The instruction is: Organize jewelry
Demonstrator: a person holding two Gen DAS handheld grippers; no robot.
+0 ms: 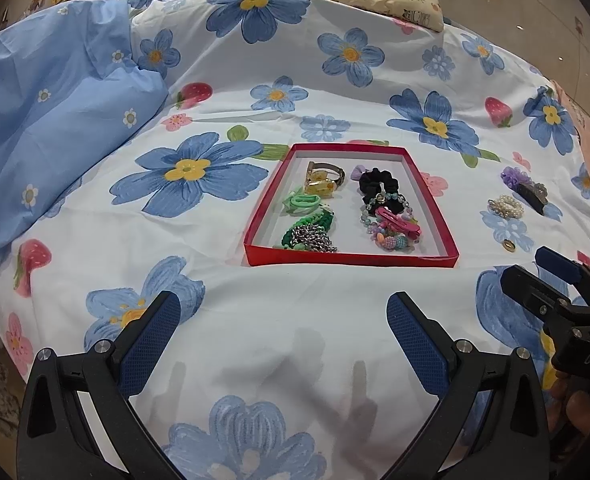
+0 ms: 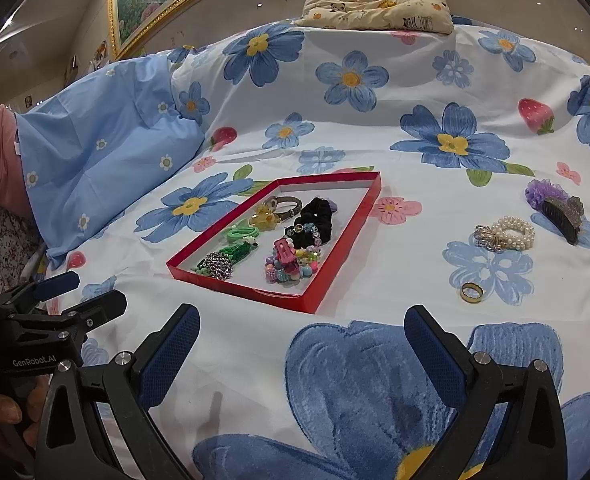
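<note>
Jaws: left gripper [image 1: 283, 334] and right gripper [image 2: 301, 350] both spread, empty | Target: gold ring [image 2: 471, 292] flat on bed, right of red tray [image 2: 239, 288] | Relation: ring lies ahead-right of right gripper, nearer arm; no long axis.

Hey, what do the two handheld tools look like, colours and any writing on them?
Both match: black plastic frames with silver screws and two fingers faced with dark blue textured pads. The left tool shows white "GenRobot.AI" lettering on its body in the right wrist view; the right tool shows "DAS" in the left wrist view. A bare hand grips the left one. No cables visible.
</note>
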